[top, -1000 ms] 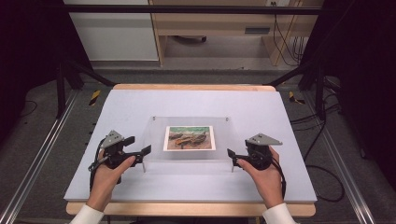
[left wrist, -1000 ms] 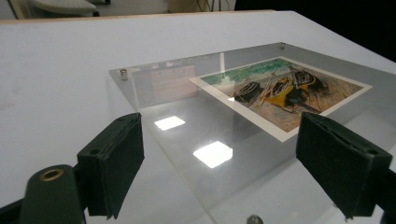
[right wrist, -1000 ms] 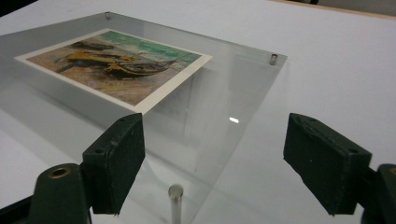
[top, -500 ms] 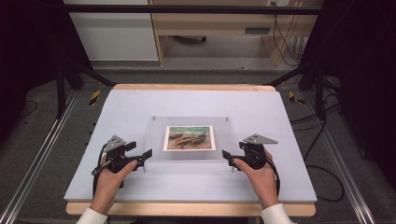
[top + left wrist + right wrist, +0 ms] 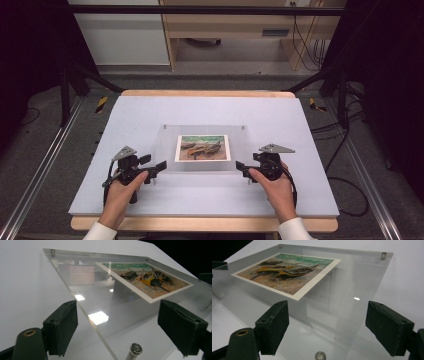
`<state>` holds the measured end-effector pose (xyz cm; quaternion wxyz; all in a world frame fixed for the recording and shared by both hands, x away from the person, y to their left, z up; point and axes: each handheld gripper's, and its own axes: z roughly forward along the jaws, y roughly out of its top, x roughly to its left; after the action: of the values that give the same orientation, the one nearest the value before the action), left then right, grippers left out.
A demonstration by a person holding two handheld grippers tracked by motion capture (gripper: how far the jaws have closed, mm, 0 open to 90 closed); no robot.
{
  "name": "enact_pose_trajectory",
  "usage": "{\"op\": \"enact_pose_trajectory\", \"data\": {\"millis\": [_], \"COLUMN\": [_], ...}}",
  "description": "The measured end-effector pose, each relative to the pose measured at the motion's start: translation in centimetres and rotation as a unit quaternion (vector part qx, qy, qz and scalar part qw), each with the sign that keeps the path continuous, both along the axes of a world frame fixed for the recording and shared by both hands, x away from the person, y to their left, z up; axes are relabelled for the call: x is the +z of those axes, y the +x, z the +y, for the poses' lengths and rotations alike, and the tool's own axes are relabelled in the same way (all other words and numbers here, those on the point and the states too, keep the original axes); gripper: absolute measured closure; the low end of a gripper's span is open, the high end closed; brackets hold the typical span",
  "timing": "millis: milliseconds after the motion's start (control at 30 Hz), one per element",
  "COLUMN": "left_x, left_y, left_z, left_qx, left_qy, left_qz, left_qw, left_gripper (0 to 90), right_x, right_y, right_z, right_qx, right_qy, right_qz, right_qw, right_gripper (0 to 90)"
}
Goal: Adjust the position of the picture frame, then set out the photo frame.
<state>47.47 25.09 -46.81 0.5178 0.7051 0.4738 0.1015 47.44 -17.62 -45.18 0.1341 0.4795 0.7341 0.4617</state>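
Observation:
A clear acrylic frame (image 5: pixel 165 145) lies flat on the white table (image 5: pixel 150 115), raised on small metal standoffs (image 5: pixel 135 350), and holds a print of beached boats (image 5: pixel 203 148). My left gripper (image 5: pixel 153 165) is at the frame's near left corner. It is open, and in the left gripper view (image 5: pixel 122 330) the sheet's edge (image 5: pixel 82 307) runs between its two black pads without touching them. My right gripper (image 5: pixel 242 167) is at the near right corner, also open. The right gripper view (image 5: pixel 331 327) has the acrylic plate (image 5: pixel 352 285) and a standoff (image 5: pixel 320 355) between its pads.
The table's wooden front edge (image 5: pixel 200 224) is close behind the hands. Yellow-and-black clamps (image 5: pixel 101 103) (image 5: pixel 314 104) sit at the far corners. Metal rails (image 5: pixel 45 165) flank the table, and cables (image 5: pixel 345 150) trail on the floor at right. A wooden desk (image 5: pixel 240 25) stands beyond.
Both grippers have shifted slightly toward the person and inward, closing on the frame's two near corners. The frame has not moved.

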Motion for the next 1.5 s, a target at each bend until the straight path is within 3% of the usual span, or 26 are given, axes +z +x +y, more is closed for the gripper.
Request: {"op": "enact_pose_trajectory", "data": {"millis": [200, 400, 733, 1500], "left_x": [-0.1, -0.7, -0.8, -0.3], "left_y": [0.1, 0.4, 0.6, 0.8], "left_z": [0.1, 0.4, 0.2, 0.2], "left_qx": [0.000, -0.008, -0.021, -0.025], "left_qy": [-0.008, -0.045, -0.053, -0.035], "left_qz": [0.010, 0.037, 0.041, 0.054], "left_qw": [0.9999, 0.9983, 0.9976, 0.9976], "left_gripper": [15.6, 15.9, 16.4, 17.8], "right_x": [-0.3, -0.7, -1.2, -1.0], "right_y": [0.2, 0.5, 0.9, 0.9], "right_z": [-0.2, -0.5, -0.9, -0.7], "right_qx": [-0.002, -0.005, 0.002, 0.000], "right_qy": [0.020, 0.044, 0.090, 0.079], "right_qz": [0.016, 0.038, 0.077, 0.078], "right_qw": [0.9997, 0.9983, 0.9929, 0.9938], "right_gripper": [17.2, 15.6, 15.2, 16.2]}}
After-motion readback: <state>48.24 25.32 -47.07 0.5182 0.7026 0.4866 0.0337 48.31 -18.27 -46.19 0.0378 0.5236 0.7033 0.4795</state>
